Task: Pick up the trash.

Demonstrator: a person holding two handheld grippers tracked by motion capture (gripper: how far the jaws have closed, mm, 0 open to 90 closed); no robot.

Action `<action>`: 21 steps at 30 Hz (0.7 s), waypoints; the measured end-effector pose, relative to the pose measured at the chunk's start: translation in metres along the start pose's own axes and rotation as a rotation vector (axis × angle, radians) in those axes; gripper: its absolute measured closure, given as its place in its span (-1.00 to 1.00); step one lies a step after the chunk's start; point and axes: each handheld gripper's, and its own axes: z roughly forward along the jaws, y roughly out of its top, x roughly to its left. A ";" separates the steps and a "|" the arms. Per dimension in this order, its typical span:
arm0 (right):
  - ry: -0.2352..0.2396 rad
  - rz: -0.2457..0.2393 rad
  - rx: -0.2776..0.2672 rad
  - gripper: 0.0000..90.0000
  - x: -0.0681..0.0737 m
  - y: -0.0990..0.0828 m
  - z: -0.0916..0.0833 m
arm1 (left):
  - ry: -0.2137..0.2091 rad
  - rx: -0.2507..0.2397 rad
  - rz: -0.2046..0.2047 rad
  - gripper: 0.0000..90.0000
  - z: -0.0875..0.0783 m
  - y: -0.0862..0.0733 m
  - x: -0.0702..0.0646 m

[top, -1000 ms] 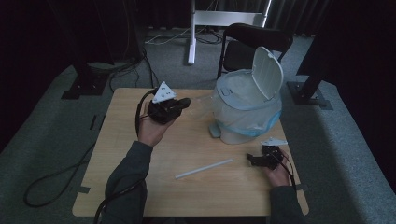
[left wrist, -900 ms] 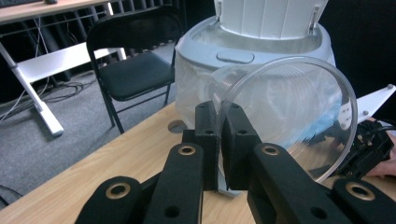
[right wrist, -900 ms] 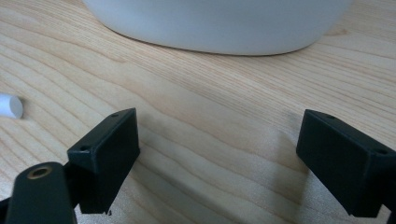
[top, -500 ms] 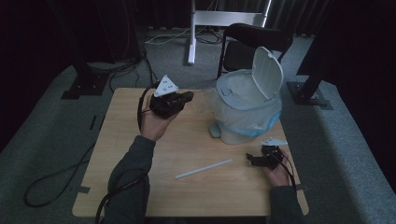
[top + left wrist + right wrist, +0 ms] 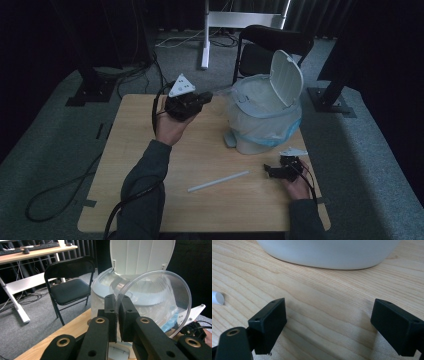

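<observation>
Clear plastic, a see-through cup (image 5: 155, 300), is pinched by its rim between the two black jaws of the left gripper (image 5: 116, 315), which are clamped tight on the thin wall. In the left gripper view the cup lies on its side, its mouth turned towards the camera and its ribbed base pointing away at the bin (image 5: 105, 290). That bin is white, lined with a pale bag, its flip lid (image 5: 287, 77) standing open, and the cup hangs in the air just beside its rim, up off the table (image 5: 125, 165). From the high view the left gripper (image 5: 206, 98) sits raised in the left hand (image 5: 170, 127), aimed across at the bin (image 5: 265, 115). Down on the wood a white straw (image 5: 218, 181) lies flat in front of the bin. Near it the right gripper (image 5: 270, 171) rests low over the table, jaws spread wide with bare wood between them, the straw's end (image 5: 217, 298) off to one side.
</observation>
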 end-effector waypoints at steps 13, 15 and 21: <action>0.000 -0.001 0.000 -0.73 0.000 0.000 0.000 | -0.005 -0.013 0.017 0.90 0.011 0.023 0.000; 0.000 -0.002 0.001 -0.73 0.000 0.000 0.000 | -0.007 -0.013 0.020 0.90 0.014 0.026 -0.001; -0.001 -0.002 0.000 -0.73 0.000 0.000 0.000 | -0.015 -0.010 0.029 0.90 0.024 0.032 -0.003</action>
